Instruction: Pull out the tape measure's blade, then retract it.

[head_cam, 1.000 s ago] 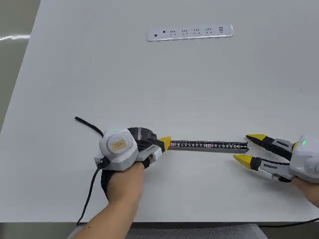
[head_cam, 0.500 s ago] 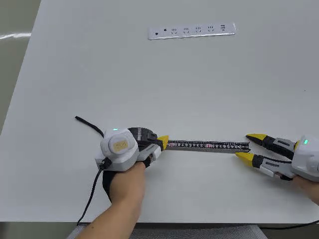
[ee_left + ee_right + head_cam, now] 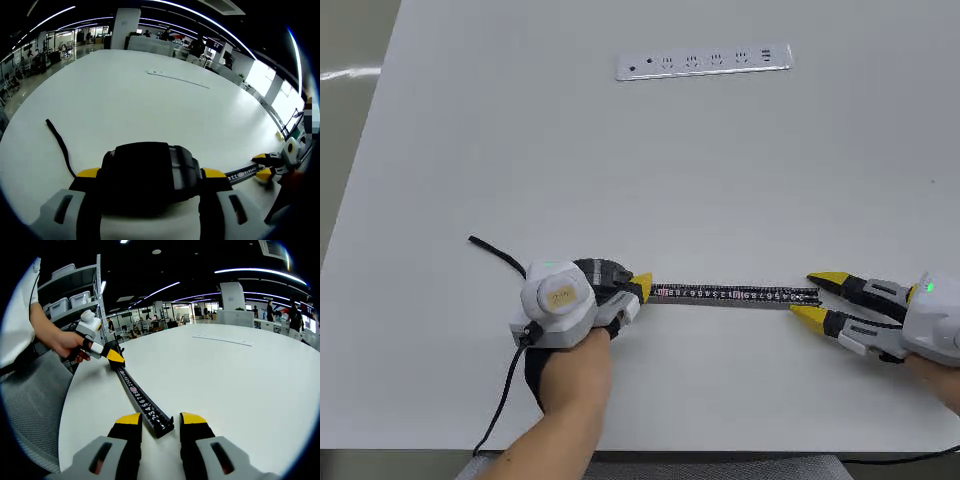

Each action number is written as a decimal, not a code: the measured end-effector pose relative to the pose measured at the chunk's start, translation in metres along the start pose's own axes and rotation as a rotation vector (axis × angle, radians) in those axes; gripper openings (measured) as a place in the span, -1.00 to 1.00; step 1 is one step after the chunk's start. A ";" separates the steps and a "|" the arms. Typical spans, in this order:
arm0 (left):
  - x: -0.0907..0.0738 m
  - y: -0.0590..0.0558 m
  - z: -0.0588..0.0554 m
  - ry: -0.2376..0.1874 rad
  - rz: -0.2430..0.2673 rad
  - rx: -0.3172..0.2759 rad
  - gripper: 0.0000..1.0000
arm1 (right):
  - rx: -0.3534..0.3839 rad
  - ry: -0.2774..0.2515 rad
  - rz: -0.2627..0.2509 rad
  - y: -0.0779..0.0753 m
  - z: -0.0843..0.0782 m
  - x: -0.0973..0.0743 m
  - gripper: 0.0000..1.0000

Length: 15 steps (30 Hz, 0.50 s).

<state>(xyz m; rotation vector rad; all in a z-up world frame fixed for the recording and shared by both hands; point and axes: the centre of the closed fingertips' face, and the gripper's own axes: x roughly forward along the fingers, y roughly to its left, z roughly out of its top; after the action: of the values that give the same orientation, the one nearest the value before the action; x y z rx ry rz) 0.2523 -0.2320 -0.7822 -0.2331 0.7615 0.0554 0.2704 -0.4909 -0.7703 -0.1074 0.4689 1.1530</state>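
The right gripper (image 3: 161, 420) is released: its two yellow-tipped jaws stand apart, one on each side of the end of the blade (image 3: 135, 390), and bare table shows between each jaw and the blade's edge. The left gripper (image 3: 151, 173) is clenched on the tape measure's black case (image 3: 600, 272), one jaw on each flank. The case rests on the white table (image 3: 620, 150) near the person's edge, and the blade runs out of it flat along the table toward the right gripper.

I judge that the pulling out is done or almost done, and that the retracting is the step to come. That calls for the left gripper to hold the case steady, and the right gripper should either pinch the tip to guide it back or keep clear of its path.

The right gripper view makes the gaps beside the blade's tip clear, where the head view is too far to tell touching from apart. The head view gives the whole drawn length, a black strap (image 3: 495, 253) behind the case, and a power strip (image 3: 703, 61) well apart at the far side
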 end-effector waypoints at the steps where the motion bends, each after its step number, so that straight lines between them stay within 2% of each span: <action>1: 0.000 0.001 0.000 0.000 0.003 0.000 0.53 | -0.003 0.000 0.003 0.000 0.000 0.000 -0.43; 15: 0.001 0.002 0.000 0.003 0.015 0.002 0.51 | 0.004 0.005 0.030 0.000 -0.002 0.001 -0.58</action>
<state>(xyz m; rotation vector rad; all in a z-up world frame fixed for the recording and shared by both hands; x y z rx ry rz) 0.2527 -0.2300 -0.7834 -0.2259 0.7659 0.0689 0.2701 -0.4903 -0.7725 -0.0996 0.4785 1.1813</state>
